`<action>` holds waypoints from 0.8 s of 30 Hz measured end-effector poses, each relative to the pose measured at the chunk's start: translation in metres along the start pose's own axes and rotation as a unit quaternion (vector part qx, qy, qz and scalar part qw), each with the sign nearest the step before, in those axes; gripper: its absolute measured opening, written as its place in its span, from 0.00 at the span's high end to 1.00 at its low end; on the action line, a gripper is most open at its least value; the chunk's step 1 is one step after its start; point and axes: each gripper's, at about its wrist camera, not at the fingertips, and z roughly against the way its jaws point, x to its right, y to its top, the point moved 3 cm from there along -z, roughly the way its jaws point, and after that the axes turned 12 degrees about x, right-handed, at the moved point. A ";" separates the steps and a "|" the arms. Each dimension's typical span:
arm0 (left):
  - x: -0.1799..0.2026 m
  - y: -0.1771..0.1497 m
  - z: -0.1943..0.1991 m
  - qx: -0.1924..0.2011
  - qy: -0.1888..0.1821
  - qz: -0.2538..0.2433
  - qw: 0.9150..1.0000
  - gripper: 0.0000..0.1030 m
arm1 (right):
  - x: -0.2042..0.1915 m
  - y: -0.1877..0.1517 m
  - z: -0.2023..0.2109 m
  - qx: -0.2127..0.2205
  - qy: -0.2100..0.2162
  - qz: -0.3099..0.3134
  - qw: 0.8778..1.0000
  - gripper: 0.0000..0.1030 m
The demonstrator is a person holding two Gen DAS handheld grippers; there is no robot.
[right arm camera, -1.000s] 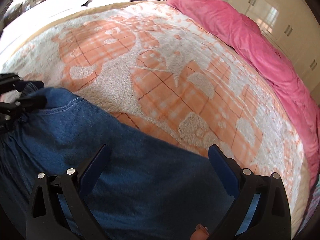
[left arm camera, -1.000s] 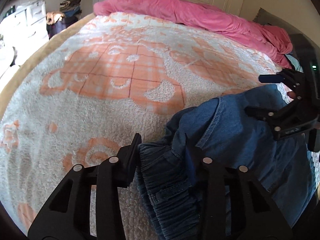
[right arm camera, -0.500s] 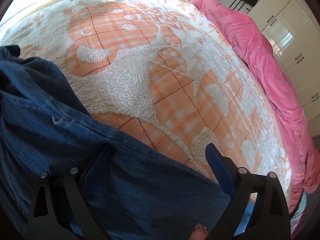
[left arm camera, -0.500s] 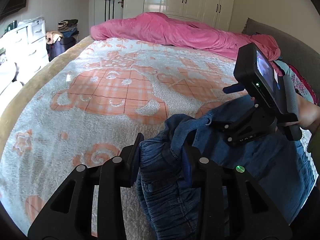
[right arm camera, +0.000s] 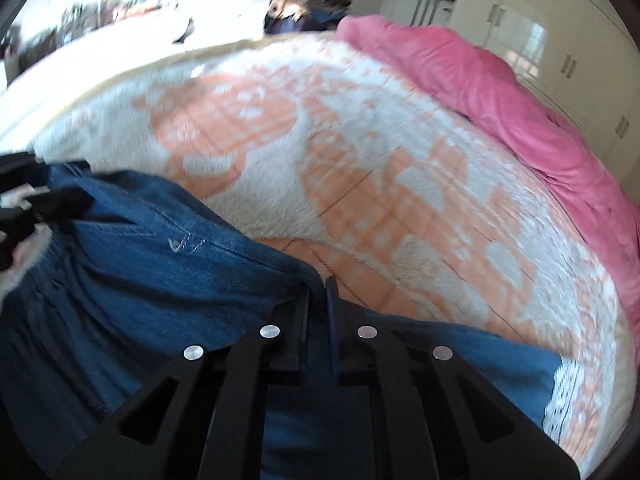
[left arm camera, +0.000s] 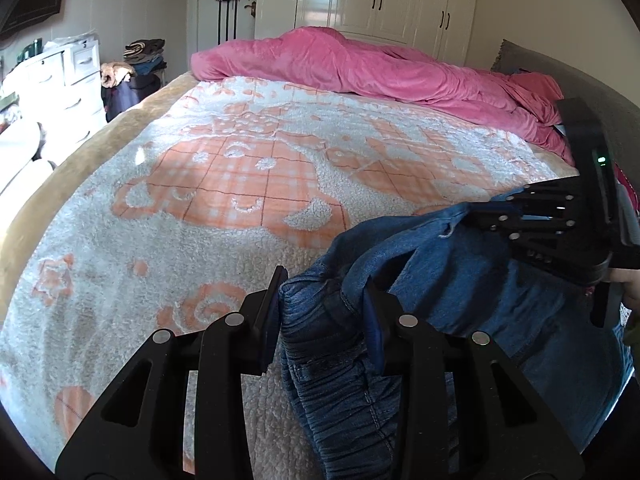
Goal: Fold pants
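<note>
The right gripper had just snapped closed, its two pads pinched together on the upper edge of the denim pants, a thin fold of cloth caught between them. The left gripper stood partly closed, its pads pressed on either side of the gathered elastic waistband, which bunched thickly between them. Both ends of the garment were lifted a little off the fleece blanket at the near side of the bed, the cloth sagging between the two holds.

The risk, on this evidence, lay in the right-hand hold: it appeared to bite only a narrow strip near the hem, and a pull to spread the pants could drag that edge free and drop the fabric back in a heap. The bulky waistband might also slide out of the left pads if the two hands drew apart unevenly, and a twist between them would set the fold crooked.

The pants were mid-blue denim, darker and finely ribbed at the waistband, softer and paler across the seat, with small stitched detailing visible in the right wrist view. They looked rumpled and not yet laid flat. A pink duvet lay bundled along the far side of the bed.
</note>
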 end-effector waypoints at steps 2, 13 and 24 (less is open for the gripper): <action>0.002 0.003 0.006 0.008 -0.002 0.001 1.000 0.74 | 0.002 0.001 0.014 0.010 -0.001 -0.010 1.000 0.93; 0.029 -0.002 0.063 0.051 -0.008 -0.033 0.998 0.73 | -0.009 -0.028 0.112 0.078 0.011 -0.080 0.994 0.94; 0.038 -0.047 0.114 0.026 -0.032 -0.028 0.999 0.70 | -0.065 -0.091 0.189 0.087 0.064 -0.094 0.990 0.94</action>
